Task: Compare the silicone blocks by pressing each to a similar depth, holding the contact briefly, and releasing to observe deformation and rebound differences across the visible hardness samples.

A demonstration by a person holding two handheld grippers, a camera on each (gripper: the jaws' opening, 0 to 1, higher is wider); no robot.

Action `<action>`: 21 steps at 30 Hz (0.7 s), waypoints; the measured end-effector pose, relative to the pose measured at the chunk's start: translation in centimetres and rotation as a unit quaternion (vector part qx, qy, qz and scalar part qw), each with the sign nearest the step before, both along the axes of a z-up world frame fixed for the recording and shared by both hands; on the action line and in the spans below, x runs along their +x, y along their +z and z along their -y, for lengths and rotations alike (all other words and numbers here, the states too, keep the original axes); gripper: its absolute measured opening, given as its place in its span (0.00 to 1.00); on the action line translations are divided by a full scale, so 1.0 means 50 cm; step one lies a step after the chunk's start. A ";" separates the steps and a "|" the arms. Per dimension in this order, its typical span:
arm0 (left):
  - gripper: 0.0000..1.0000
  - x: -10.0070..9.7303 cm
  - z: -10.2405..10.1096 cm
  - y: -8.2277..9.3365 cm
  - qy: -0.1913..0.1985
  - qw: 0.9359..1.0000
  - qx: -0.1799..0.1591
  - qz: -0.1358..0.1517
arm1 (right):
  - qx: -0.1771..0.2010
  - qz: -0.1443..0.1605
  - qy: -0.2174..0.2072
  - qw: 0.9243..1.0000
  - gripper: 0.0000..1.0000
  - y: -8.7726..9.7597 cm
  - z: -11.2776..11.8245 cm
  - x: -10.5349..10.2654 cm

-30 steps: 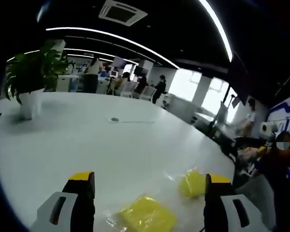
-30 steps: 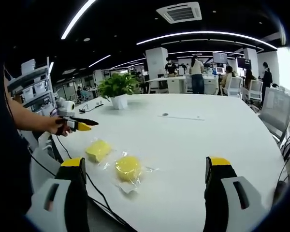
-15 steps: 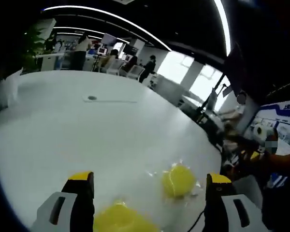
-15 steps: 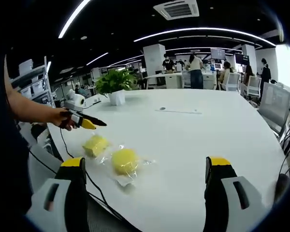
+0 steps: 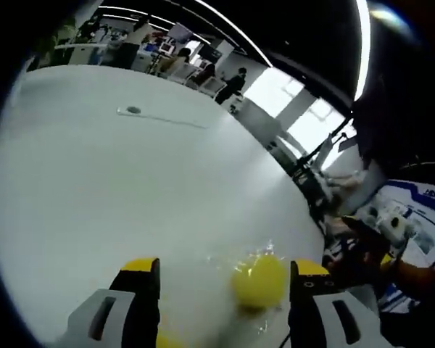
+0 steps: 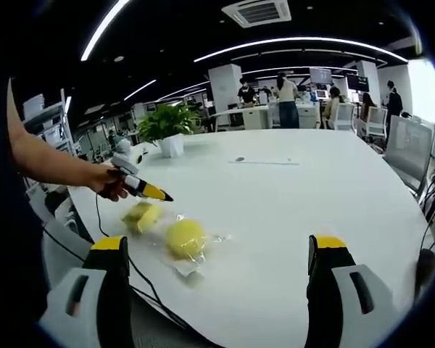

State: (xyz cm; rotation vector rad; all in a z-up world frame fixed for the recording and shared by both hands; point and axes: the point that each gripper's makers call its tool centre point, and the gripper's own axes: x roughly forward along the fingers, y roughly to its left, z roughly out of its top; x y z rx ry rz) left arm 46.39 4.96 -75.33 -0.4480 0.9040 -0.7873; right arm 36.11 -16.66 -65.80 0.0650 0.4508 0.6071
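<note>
Two yellow silicone blocks lie in clear bags near the white table's edge. In the right gripper view the flatter square block is on the left and the round block is beside it. A hand holds my left gripper just above the square block. In the left gripper view, the round block lies between the open jaws of the left gripper, nearer the right jaw. A sliver of the square block shows at the bottom. My right gripper is open and empty, well short of the blocks.
A potted plant stands at the table's far left. A dark cable runs off the near edge below the blocks. A small round mark sits mid-table. Office chairs and several people stand beyond the table.
My left gripper has moved in over the square block, and its jaws stand a little closer together. The square block has slid almost out of its view. The right gripper has barely moved.
</note>
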 end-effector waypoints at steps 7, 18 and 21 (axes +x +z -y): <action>0.44 0.006 0.016 -0.036 0.027 0.999 0.002 -0.038 | -0.009 -0.006 0.003 1.000 0.96 -0.010 0.004 -0.010; 0.24 0.009 0.058 -0.063 0.057 0.993 -0.010 -0.105 | -0.004 -0.007 -0.002 1.000 0.96 -0.006 0.009 -0.025; 0.19 0.010 0.058 -0.068 0.064 0.994 0.000 -0.093 | -0.003 -0.008 -0.004 1.000 0.96 -0.007 0.013 -0.029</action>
